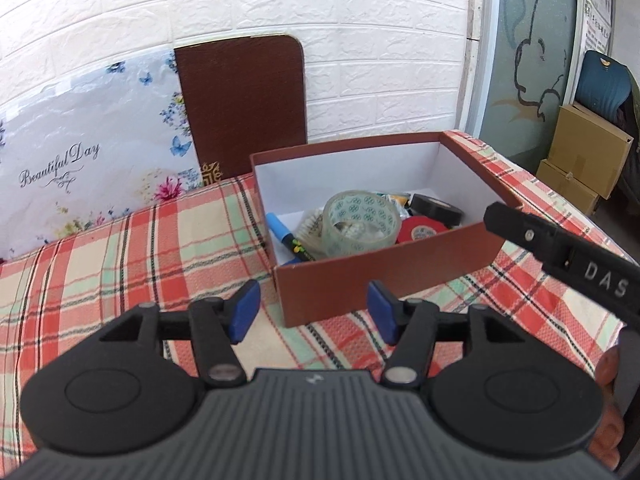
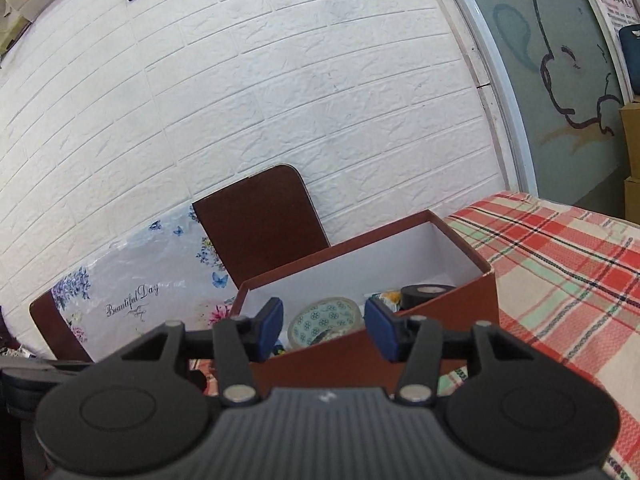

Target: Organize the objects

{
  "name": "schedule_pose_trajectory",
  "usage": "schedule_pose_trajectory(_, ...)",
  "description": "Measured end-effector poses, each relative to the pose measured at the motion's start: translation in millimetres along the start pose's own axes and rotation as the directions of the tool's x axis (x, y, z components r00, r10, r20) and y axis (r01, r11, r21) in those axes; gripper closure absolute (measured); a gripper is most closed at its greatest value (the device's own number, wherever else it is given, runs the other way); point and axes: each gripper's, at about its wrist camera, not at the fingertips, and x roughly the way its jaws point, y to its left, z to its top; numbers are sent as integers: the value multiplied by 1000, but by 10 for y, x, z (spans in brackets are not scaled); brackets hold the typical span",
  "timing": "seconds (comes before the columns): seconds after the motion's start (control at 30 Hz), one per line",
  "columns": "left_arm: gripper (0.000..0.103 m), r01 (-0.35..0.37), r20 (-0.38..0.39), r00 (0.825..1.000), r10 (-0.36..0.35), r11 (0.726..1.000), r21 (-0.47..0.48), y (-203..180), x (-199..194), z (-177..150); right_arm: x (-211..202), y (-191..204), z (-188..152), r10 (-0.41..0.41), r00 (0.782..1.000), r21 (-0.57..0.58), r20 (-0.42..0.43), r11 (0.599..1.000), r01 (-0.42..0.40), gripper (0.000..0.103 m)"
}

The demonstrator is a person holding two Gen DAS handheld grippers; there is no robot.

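A brown open box (image 1: 384, 276) with a white inside stands on the plaid tablecloth (image 1: 120, 248). In it lie a clear tape roll (image 1: 360, 220), a red tape roll (image 1: 422, 232), a black tape roll (image 1: 438, 208) and a blue marker (image 1: 286, 238). My left gripper (image 1: 312, 314) is open and empty, just in front of the box's near corner. My right gripper (image 2: 324, 330) is open and empty, above the box's near wall (image 2: 360, 356); the clear tape roll (image 2: 326, 320) and black tape roll (image 2: 424, 294) show beyond it. The right gripper's body also shows in the left wrist view (image 1: 560, 256), over the box's right corner.
A dark brown board (image 1: 244, 104) and a floral "Beautiful Day" panel (image 1: 88, 152) lean on the white brick wall behind the table. Cardboard boxes (image 1: 588, 160) and a blue chair (image 1: 604, 84) stand off the table's right edge. Plaid cloth stretches left of the box.
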Motion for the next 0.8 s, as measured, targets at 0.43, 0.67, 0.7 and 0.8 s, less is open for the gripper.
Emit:
schedule_pose_trajectory(0.43,40,-71,-16,997,71,997,-29,187,-49,-277,-114,288,-168,53,998,-33,-46,998,-55,56)
schedule_pose_trajectory(0.67,36,-90,-5,996,90,995,-32,226,-69,-308,-144,341,-198,71,996,-28,-53,997,-72,56)
schedule_pose_trajectory(0.7,34,-92,-3,996,92,995,-30,222,-67,-311,-154,349,-202,70,996,-34,-51,997,-72,56)
schedule_pose_trajectory(0.8,32,-94,-1,996,94,995,-26,211,-60,-320,-179,365,-207,62,997,-45,-39,997,-64,55)
